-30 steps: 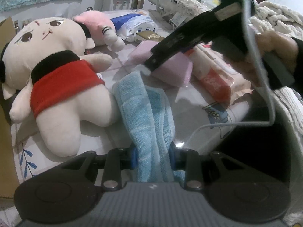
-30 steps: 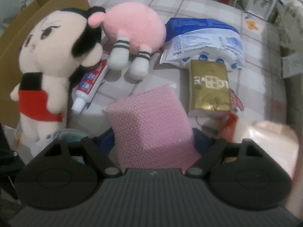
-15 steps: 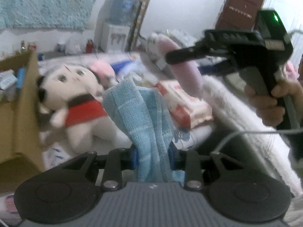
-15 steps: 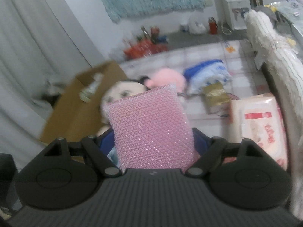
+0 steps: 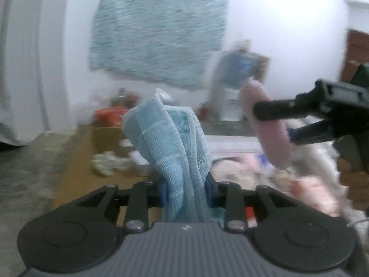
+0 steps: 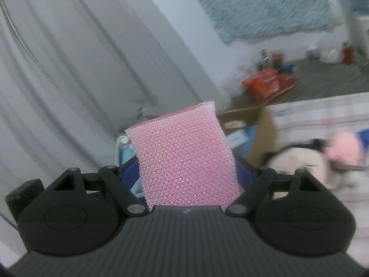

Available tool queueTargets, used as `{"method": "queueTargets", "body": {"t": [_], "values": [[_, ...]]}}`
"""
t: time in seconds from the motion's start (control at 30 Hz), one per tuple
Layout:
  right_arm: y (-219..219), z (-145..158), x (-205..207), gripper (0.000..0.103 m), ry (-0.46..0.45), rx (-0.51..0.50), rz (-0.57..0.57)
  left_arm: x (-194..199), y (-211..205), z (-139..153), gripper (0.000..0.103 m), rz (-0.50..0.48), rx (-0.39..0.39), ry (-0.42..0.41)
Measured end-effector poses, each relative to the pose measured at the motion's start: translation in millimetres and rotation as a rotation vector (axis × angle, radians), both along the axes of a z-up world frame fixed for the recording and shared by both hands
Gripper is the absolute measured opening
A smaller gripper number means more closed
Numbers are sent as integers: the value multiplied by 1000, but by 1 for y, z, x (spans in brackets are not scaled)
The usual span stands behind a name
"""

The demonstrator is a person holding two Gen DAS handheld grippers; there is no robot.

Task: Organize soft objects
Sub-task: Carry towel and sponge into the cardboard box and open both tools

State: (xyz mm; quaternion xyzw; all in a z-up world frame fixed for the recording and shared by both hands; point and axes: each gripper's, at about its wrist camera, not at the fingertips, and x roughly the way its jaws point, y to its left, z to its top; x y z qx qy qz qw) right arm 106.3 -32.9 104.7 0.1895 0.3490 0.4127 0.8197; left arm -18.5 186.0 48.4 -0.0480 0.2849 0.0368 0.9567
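A: In the left wrist view, what's held?
B: The left gripper [image 5: 185, 188] pinches a blue towel [image 5: 170, 147] narrowly; it flops forward. The cardboard box [image 5: 76, 161] lies ahead-left, likely its target.
A: And the right wrist view?
B: The right gripper [image 6: 190, 175] clamps a pink sponge [image 6: 184, 159] across its width, upright between the jaws.

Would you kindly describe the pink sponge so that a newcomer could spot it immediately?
Start at the cardboard box beside the bed; in front of it the right gripper is raised. Clamped upright between its jaws is the pink sponge. Its glittery mesh skin and flat rectangular shape distinguish it from the blue towel in the left gripper.
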Motion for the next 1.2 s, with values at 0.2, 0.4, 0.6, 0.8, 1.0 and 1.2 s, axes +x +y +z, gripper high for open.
{"method": "queueTargets", "body": {"t": [0.2, 0.4, 0.6, 0.8, 1.0, 1.2], "values": [[107, -37, 65, 83, 190, -80, 20, 79, 56, -48, 31, 75, 117, 194], [183, -89, 109, 83, 297, -274, -21, 153, 88, -100, 32, 18, 131, 391], [226, -136, 141, 84, 431, -375, -52, 178, 117, -133, 33, 25, 144, 530], [241, -167, 156, 85, 515, -425, -106, 194, 132, -162, 37, 62, 189, 598], [258, -196, 162, 87, 551, -460, -143, 199, 140, -171, 43, 74, 201, 594], [269, -221, 160, 93, 613, -421, -178, 199, 145, -169, 50, 71, 152, 585]]}}
